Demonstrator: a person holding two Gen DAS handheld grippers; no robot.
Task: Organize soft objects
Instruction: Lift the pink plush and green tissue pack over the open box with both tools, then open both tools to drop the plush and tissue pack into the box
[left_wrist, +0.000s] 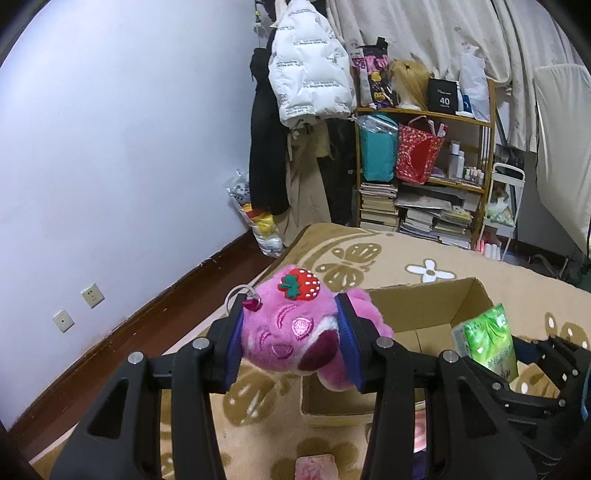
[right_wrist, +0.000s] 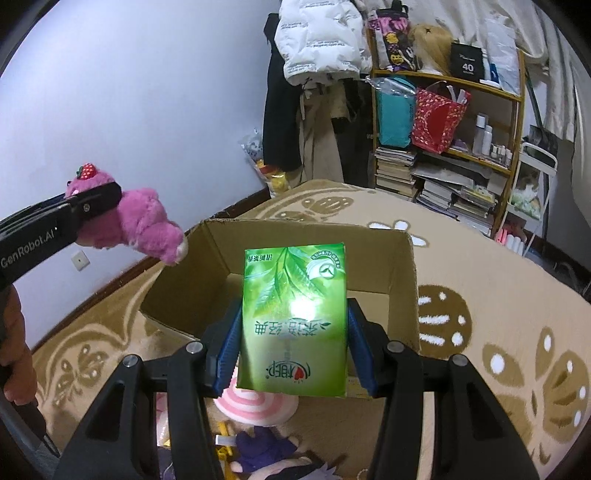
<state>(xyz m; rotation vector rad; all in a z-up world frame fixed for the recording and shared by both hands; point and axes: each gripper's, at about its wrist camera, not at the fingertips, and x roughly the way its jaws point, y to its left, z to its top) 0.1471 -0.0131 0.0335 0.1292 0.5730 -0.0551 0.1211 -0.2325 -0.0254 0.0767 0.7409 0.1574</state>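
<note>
A bedroom with a tan patterned carpet. The left claw grips a pink plush bear; the right claw clamps a green tissue pack above an open cardboard box. The left claw's arm reads "GenRobot.AI".

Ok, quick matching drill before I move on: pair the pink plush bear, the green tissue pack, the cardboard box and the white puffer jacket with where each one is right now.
Things:
1. pink plush bear
2. green tissue pack
3. cardboard box
4. white puffer jacket

Places:
A. hanging by the shelf at the back
B. held in the right tongs
C. open on the patterned rug
D. held in the left tongs

Pairs: 1-D, 2-B, 3-C, 4-A
</note>
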